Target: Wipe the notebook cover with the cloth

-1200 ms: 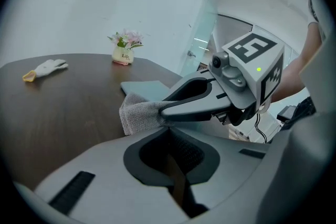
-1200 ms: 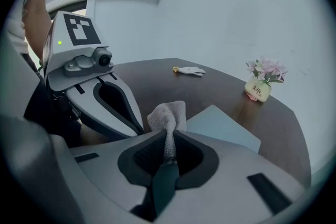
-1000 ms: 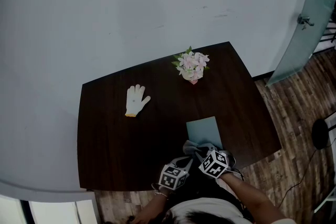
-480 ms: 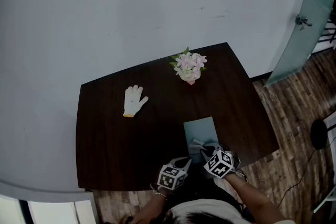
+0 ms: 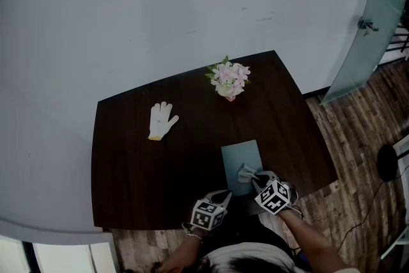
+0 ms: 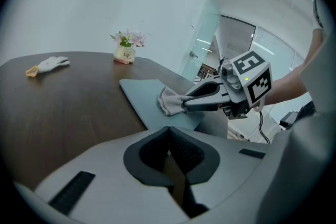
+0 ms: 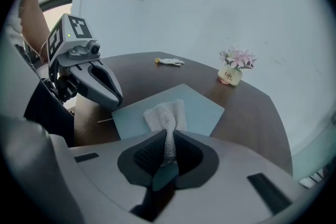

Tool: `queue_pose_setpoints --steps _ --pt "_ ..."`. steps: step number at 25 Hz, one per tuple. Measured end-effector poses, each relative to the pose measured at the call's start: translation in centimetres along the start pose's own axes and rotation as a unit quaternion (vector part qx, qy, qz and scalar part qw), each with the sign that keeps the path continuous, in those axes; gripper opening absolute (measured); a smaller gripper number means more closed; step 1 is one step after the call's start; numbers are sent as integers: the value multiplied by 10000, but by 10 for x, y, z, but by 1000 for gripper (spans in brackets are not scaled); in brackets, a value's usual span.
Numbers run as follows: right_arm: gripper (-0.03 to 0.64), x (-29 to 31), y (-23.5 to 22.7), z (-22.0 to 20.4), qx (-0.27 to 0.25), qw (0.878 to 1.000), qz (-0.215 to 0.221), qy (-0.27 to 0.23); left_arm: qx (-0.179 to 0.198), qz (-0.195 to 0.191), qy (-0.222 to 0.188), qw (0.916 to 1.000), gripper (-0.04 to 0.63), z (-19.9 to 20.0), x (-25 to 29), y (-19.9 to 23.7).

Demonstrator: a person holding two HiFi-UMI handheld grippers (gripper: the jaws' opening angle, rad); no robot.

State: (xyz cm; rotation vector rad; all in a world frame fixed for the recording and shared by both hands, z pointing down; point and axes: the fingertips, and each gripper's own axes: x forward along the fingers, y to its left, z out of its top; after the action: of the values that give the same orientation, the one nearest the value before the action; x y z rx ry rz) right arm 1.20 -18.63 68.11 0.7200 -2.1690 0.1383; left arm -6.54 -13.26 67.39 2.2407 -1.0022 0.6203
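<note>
Dark brown wooden surface (image 5: 140, 169) fills the middle of the head view, set against a plain pale wall. A white knitted glove (image 5: 162, 119) and a small pot of pink flowers (image 5: 228, 80) lie at its far side, well apart from the work.

Near the person's edge lies the pale teal rectangular notebook (image 5: 238, 156), flat, its long axis running away from the person toward the flowers. The right gripper (image 7: 167, 153) has its jaws pinching a crumpled grey woven cloth (image 7: 165, 115). The free end of the cloth rests on the near right part of the cover. Most of the bare cover therefore lies ahead of these jaws and a little to their left, along the notebook's length.

The left gripper (image 6: 170, 147) has its jaws pressed together with nothing between them. It sits just beside the notebook's near left corner, off the cover, and points across toward the right gripper.

The right gripper is plainly the nearer one and the one doing the wiping. A stroke pushed forward along the long axis looks like the move that would cover what remains.
</note>
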Motion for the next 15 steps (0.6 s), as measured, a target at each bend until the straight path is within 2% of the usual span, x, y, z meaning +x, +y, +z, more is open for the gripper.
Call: queue_pose_setpoints --steps 11,15 --pt "41 -18 -25 -28 419 9984 -355 92 -51 43 -14 10000 17 -7 0 -7" --pt "40 -30 -31 -24 631 9968 -473 -129 -26 86 -50 9999 17 -6 0 -8"
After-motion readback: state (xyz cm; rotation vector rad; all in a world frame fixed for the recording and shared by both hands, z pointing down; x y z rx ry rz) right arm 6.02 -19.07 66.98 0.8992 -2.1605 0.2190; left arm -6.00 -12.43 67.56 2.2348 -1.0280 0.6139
